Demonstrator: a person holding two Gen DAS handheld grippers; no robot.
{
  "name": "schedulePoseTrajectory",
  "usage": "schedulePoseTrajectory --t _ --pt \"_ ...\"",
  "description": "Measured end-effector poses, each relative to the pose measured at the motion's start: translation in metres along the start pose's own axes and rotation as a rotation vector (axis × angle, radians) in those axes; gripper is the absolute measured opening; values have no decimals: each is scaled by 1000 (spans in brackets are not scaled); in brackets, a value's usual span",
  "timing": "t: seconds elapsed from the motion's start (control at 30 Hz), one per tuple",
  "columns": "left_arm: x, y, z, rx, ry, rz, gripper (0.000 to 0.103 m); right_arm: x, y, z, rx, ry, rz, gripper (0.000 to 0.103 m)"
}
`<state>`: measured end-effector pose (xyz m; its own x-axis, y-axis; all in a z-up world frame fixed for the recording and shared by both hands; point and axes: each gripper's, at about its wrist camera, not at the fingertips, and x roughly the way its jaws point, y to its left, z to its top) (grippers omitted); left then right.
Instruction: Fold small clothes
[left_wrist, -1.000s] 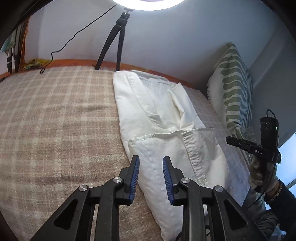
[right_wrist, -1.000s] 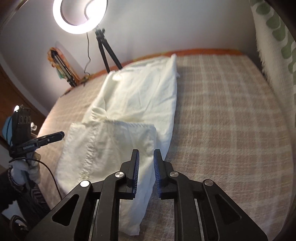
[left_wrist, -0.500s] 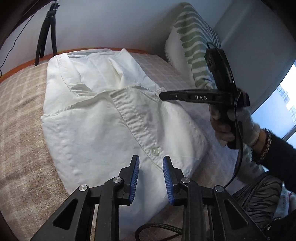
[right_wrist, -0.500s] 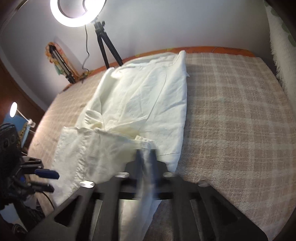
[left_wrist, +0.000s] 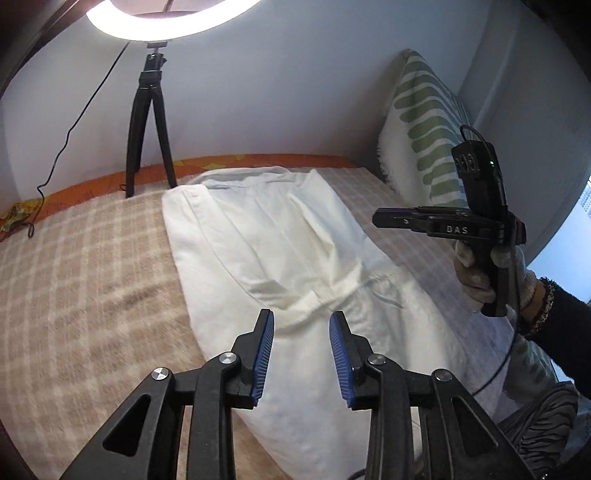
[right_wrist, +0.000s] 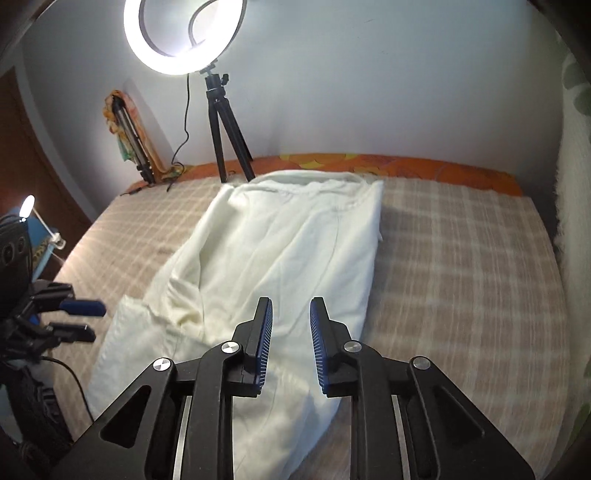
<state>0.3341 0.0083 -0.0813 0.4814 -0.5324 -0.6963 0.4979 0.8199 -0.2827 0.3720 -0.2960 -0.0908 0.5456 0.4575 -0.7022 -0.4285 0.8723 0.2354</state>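
Observation:
A white shirt (left_wrist: 280, 254) lies lengthwise on the checked bed cover (left_wrist: 85, 280), its sides folded in and its near end folded back over itself. My left gripper (left_wrist: 302, 325) is open and empty, held above the shirt's near folded part. My right gripper (right_wrist: 291, 310) is open and empty, above the shirt (right_wrist: 280, 251) near its right side. In the left wrist view the right gripper (left_wrist: 384, 221) shows at the right, held in a gloved hand above the shirt's right edge. In the right wrist view the left gripper (right_wrist: 88, 317) shows at the left edge.
A ring light on a black tripod (left_wrist: 147, 122) stands at the far edge of the bed; it also shows in the right wrist view (right_wrist: 221, 129). A green-patterned pillow (left_wrist: 424, 125) leans against the wall at the right. A second folded tripod (right_wrist: 129, 136) leans in the far left corner.
Both grippers have lifted and tilted up, so the views now look along the shirt towards the wall. The right gripper's fingers stand wider apart than a second ago.

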Motion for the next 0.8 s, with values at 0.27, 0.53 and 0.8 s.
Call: schedulePoseTrajectory --t 0.27,0.53,0.8 --pt "58 45 29 -10 40 29 31 62 -36 24 79 48 -6 19" --pt "100 69 41 -7 67 60 38 70 -62 28 82 58 -169 22" --pt "82 115 64 -129 -34 113 43 71 -67 53 107 20 -45 47"
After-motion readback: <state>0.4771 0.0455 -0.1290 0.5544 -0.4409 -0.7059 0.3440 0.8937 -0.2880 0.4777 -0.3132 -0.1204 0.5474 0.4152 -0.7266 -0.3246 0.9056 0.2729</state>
